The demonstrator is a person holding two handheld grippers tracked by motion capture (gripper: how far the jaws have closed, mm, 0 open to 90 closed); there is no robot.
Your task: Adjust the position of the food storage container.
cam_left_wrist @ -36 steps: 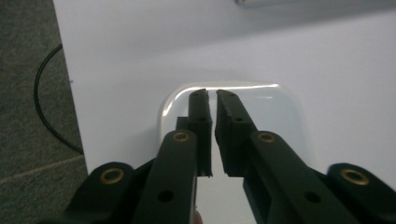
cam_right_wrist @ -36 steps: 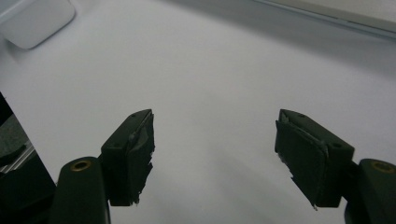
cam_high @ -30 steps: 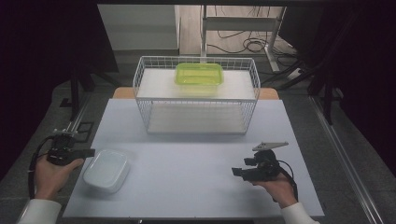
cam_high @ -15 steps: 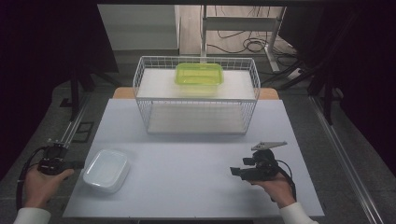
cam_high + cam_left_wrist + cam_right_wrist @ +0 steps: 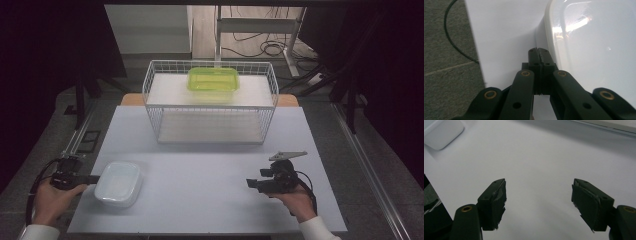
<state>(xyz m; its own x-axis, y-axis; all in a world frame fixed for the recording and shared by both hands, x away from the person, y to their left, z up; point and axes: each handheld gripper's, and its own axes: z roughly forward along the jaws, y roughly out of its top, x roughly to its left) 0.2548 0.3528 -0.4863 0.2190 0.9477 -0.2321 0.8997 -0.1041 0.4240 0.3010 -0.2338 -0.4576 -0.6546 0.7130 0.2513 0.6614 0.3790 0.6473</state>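
Sliding back rightward, left claw (image 5: 94, 179) closed empty, tips beside white container (image 5: 119, 183), right claw (image 5: 252, 184) unmoved, wide.

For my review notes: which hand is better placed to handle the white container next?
Left. The left gripper, jaws shut, sits right beside the white container; the right gripper, jaws open, is far across the table.

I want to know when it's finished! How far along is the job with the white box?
Already done: a green container sits on top of the wire basket. In hand: the left gripper, jaws shut, has its tip at the white container, apparently nudging it. The right gripper waits open, holding nothing. Left: probably lifting the white one to the basket.
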